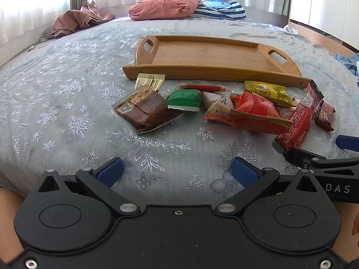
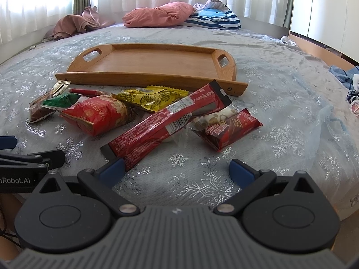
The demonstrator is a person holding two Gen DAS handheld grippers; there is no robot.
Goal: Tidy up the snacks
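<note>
A wooden tray [image 1: 202, 51] [image 2: 157, 60] lies bare on the bed. In front of it several snack packets lie loose: a brown nut packet [image 1: 145, 109], a green one [image 1: 184, 98], a red bag [image 1: 253, 109] [image 2: 98, 114], a yellow one [image 1: 267, 92] [image 2: 152, 98], a long red stick pack [image 1: 298, 121] [image 2: 166, 121] and a small dark red packet [image 2: 228, 130]. My left gripper [image 1: 177, 172] is open and empty, short of the brown packet. My right gripper [image 2: 177, 170] is open, its left finger [image 2: 112, 172] next to the stick pack's near end.
The bed has a grey snowflake cover [image 1: 67, 103]. A pink pillow [image 1: 163, 6], a striped pillow [image 1: 219, 9] and brown cloth [image 1: 76, 20] lie at the far side. Blue clothes [image 2: 345, 74] lie at the right edge.
</note>
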